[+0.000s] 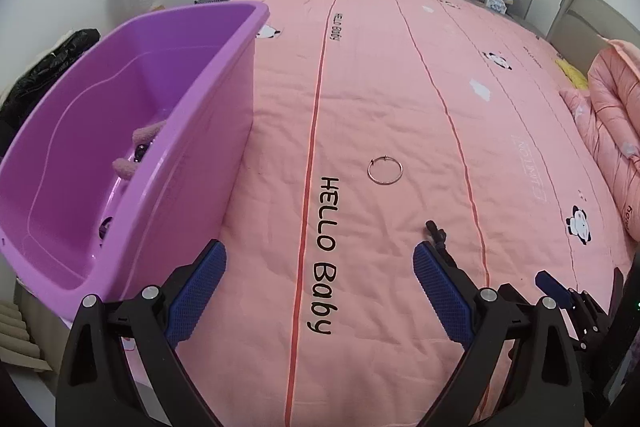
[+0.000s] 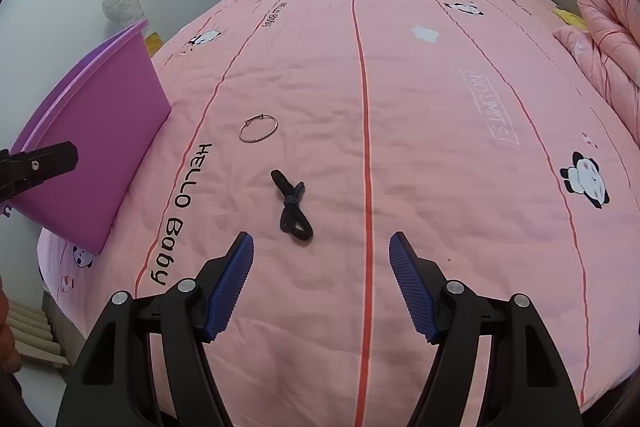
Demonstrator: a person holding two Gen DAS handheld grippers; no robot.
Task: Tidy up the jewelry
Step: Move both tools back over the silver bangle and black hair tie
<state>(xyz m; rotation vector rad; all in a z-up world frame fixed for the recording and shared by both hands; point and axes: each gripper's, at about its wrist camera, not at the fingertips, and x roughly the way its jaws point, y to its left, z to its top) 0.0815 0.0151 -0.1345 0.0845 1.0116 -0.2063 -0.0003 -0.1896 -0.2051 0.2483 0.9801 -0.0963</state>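
Okay, left wrist view first: your left gripper point(image 1: 320, 263) hangs over the pink bedspread point(image 1: 380, 87) with its jaws spread wide and nothing between the blue pads point(image 1: 196, 291). The thin metal bangle point(image 1: 385, 169) lies flat on the bedspread ahead of the gripper, a little right of its centre line and well apart from the fingertips. The purple tub point(image 1: 132, 131) sits to the gripper's left, its near wall just beside the left finger. Inside the tub you can see a fuzzy pink item point(image 1: 138, 147) and some dark beads point(image 1: 140, 151); I can't tell exactly what they are. Only the tip of the black hair tie point(image 1: 436, 231) shows, poking out just past the right finger. Your right gripper point(image 1: 560, 291) peeks in at the lower right edge.

Right wrist view: your right gripper point(image 2: 322, 247) is also spread wide and empty above the bedspread point(image 2: 440, 147). The hair tie point(image 2: 292, 207) lies just ahead of it, nearer the left finger, knotted in the middle, touching neither pad. The bangle point(image 2: 258, 129) lies farther ahead and to the left, apart from the hair tie. The tub point(image 2: 100, 155) stands far left, with part of your left gripper point(image 2: 38, 163) in front of its wall.
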